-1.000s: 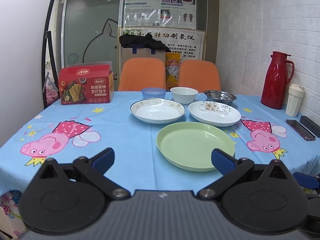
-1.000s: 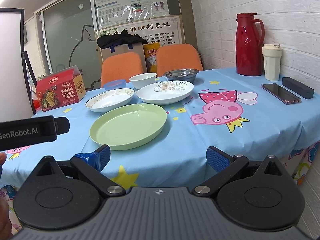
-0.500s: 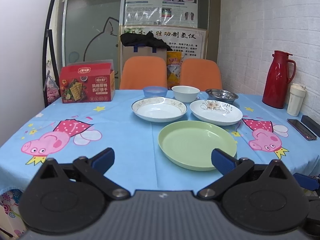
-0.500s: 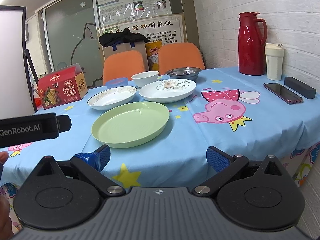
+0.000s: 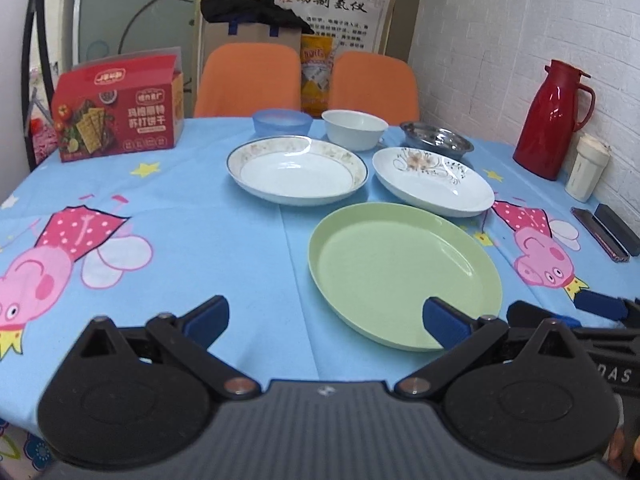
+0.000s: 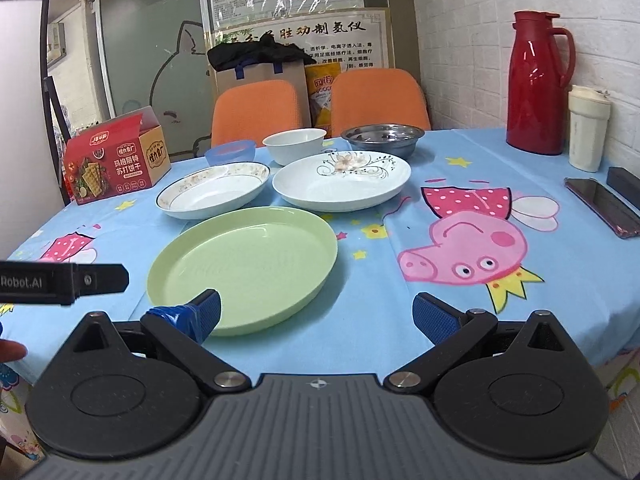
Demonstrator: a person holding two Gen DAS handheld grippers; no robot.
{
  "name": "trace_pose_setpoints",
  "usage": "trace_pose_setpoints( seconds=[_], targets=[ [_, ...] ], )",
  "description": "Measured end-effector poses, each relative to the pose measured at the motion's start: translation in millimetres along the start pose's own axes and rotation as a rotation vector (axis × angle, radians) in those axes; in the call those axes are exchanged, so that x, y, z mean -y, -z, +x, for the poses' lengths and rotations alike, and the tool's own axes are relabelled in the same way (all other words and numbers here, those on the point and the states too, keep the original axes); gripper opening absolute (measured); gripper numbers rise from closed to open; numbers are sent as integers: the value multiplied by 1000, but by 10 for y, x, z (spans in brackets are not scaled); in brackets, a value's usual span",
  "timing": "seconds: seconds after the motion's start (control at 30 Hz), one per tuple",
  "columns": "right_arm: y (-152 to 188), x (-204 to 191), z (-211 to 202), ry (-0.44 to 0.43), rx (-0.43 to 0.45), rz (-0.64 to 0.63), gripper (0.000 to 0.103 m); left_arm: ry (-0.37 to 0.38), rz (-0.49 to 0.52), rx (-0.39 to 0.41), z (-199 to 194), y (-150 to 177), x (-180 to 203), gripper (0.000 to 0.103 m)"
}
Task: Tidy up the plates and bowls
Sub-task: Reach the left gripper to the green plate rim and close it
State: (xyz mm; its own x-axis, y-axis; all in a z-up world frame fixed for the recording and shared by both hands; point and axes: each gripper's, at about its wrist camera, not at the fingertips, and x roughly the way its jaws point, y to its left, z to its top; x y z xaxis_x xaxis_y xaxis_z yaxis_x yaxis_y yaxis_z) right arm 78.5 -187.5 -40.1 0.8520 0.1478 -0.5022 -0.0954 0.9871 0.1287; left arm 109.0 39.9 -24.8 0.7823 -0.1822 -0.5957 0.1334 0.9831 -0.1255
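Note:
A green plate (image 5: 404, 272) (image 6: 244, 266) lies nearest me on the blue tablecloth. Behind it sit a gold-rimmed white plate (image 5: 297, 170) (image 6: 214, 189) and a flower-patterned white plate (image 5: 434, 180) (image 6: 342, 178). Farther back stand a blue bowl (image 5: 282, 121) (image 6: 231, 151), a white bowl (image 5: 354, 128) (image 6: 295, 145) and a steel bowl (image 5: 436, 142) (image 6: 382, 138). My left gripper (image 5: 326, 320) is open and empty, low over the table's front edge by the green plate. My right gripper (image 6: 316, 316) is open and empty at the plate's near rim.
A red cracker box (image 5: 118, 114) stands at the back left. A red thermos (image 6: 536, 84), a cream cup (image 6: 588, 132), a phone (image 6: 604, 206) and a black case (image 6: 624, 180) sit at the right by the brick wall. Two orange chairs (image 5: 248, 80) stand behind the table.
Both grippers have moved forward and tilted down toward the table; the dishes look larger and closer. Nothing on the table has moved.

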Motion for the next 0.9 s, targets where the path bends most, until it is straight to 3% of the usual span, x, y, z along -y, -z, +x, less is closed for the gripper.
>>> trace_pose_setpoints(
  seconds=[0.17,0.37,0.7,0.8,0.9],
  targets=[
    [-212,-7,428,-14,-58,-55,90,116,-11,-68,322,-221,-140,103],
    [-217,43,844,-29,-151,-65,90,153,14,-119,606,-360,-208,103],
    [-206,-16,931,-28,-149,-98,91,104,4,-246,1029,-440,-191,103],
    [-216,-30,939,-18,-149,-98,91,74,40,-234,1037,-433,-116,103],
    [-273,-54,966,-7,-182,-89,91,113,28,-240,1055,-430,-84,103]
  ],
)
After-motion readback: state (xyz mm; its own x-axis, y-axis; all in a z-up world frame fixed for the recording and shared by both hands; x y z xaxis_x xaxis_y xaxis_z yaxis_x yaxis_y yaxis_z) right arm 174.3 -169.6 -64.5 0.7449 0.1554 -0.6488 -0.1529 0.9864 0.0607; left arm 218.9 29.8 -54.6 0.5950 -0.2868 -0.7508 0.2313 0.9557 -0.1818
